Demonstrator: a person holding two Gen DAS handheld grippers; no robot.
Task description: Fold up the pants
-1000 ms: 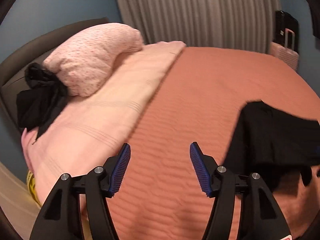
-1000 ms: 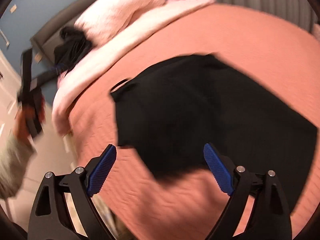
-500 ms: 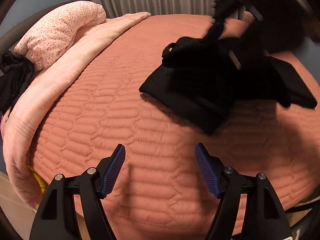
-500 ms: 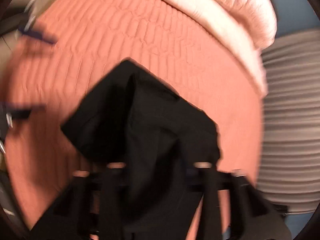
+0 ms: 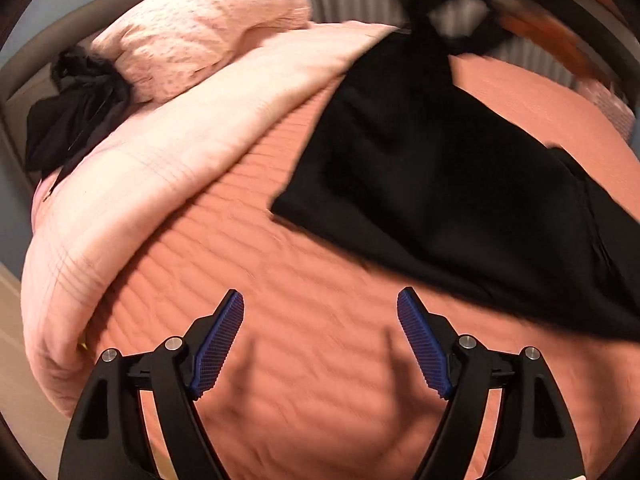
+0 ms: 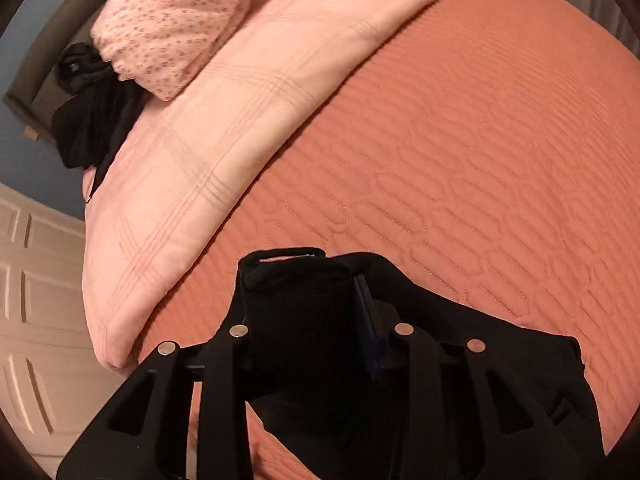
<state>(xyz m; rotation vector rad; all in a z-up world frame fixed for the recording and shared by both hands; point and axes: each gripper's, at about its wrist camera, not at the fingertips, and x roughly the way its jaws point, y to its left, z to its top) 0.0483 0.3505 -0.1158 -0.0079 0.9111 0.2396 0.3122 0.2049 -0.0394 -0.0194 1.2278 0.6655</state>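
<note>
The black pants (image 5: 432,184) hung bunched over the quilted coral bedspread (image 5: 320,280), gripped in the right gripper (image 6: 320,312), whose jaws had just eased wider. The left gripper (image 5: 320,340) had been spreading, empty. A pale pink duvet (image 6: 224,120) lay folded alongside.

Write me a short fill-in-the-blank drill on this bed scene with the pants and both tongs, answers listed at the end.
1. The black pants hang from the ____ tongs, which are clamped on the fabric.
2. The left tongs hold ____ between their blue pads.
3. The quilted bedspread is ____ in colour.
4. A second dark garment lies beside the flowered ____ at the head of the bed.

Missing words: right; nothing; orange; pillow
</note>
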